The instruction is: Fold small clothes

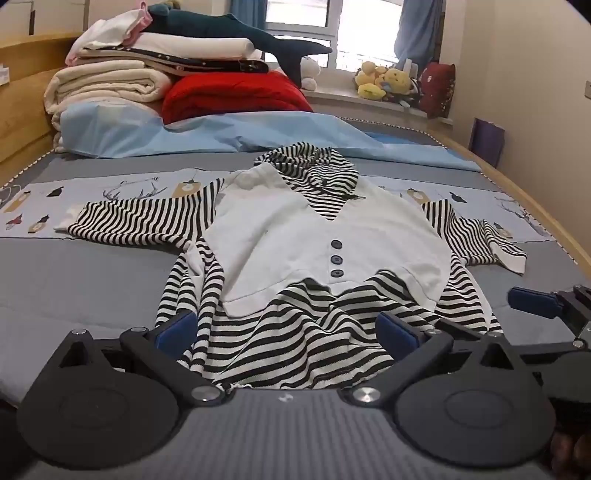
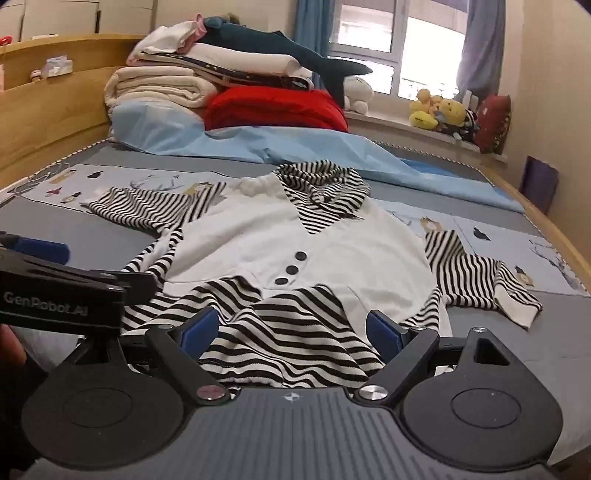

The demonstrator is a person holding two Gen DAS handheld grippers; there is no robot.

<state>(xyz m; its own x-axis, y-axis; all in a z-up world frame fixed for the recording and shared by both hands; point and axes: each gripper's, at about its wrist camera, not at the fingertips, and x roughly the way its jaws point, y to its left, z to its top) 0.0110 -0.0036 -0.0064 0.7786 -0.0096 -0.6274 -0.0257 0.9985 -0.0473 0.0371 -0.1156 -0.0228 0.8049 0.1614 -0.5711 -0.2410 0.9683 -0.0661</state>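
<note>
A small black-and-white striped garment with a white vest front [image 1: 325, 236] and three dark buttons lies face up on the bed, sleeves spread left and right; it also shows in the right wrist view [image 2: 295, 236]. My left gripper [image 1: 286, 330] is open, its blue pads on either side of the striped hem's left part. My right gripper [image 2: 293, 328] is open over the hem's right part. The right gripper shows at the right edge of the left wrist view [image 1: 539, 302]; the left gripper shows at the left edge of the right wrist view [image 2: 48, 258].
The bed has a grey and light-blue patterned cover [image 1: 92, 266]. A stack of folded blankets [image 1: 110, 81], a red quilt [image 1: 229, 96] and a plush shark [image 1: 229, 33] sit at the head. Stuffed toys [image 1: 384, 83] line the windowsill. A wooden bed rail [image 1: 546, 221] runs along the right.
</note>
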